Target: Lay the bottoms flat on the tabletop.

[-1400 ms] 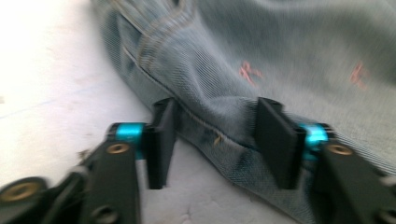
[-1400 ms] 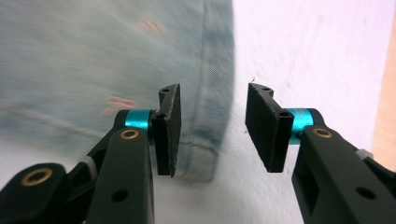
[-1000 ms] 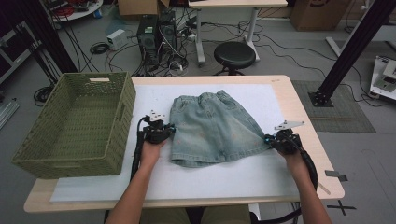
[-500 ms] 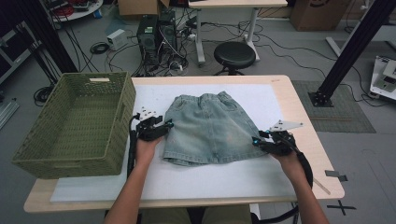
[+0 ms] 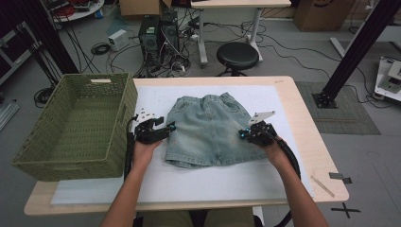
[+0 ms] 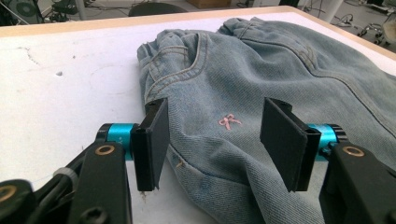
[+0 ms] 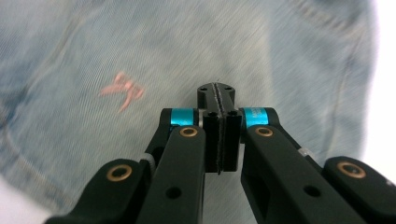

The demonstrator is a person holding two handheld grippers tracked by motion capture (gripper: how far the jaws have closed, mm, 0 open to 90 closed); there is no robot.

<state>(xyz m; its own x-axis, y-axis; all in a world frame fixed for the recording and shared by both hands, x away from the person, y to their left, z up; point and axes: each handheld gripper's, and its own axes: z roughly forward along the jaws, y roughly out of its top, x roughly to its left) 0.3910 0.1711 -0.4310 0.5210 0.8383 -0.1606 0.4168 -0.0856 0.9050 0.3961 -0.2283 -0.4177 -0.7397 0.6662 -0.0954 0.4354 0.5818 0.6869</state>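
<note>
Left gripper jaws spread, just widened, denim shorts edge lying loose between them on white mat. Right gripper jaws just clenched empty, poised over denim near pink bow mark. Green basket farther off left.

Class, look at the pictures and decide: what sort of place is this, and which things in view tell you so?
Most likely a lab or workshop, not a home. A computer tower stands on the floor among tangled cables, black metal framing rises beside the table, and cardboard boxes line the back.
</note>
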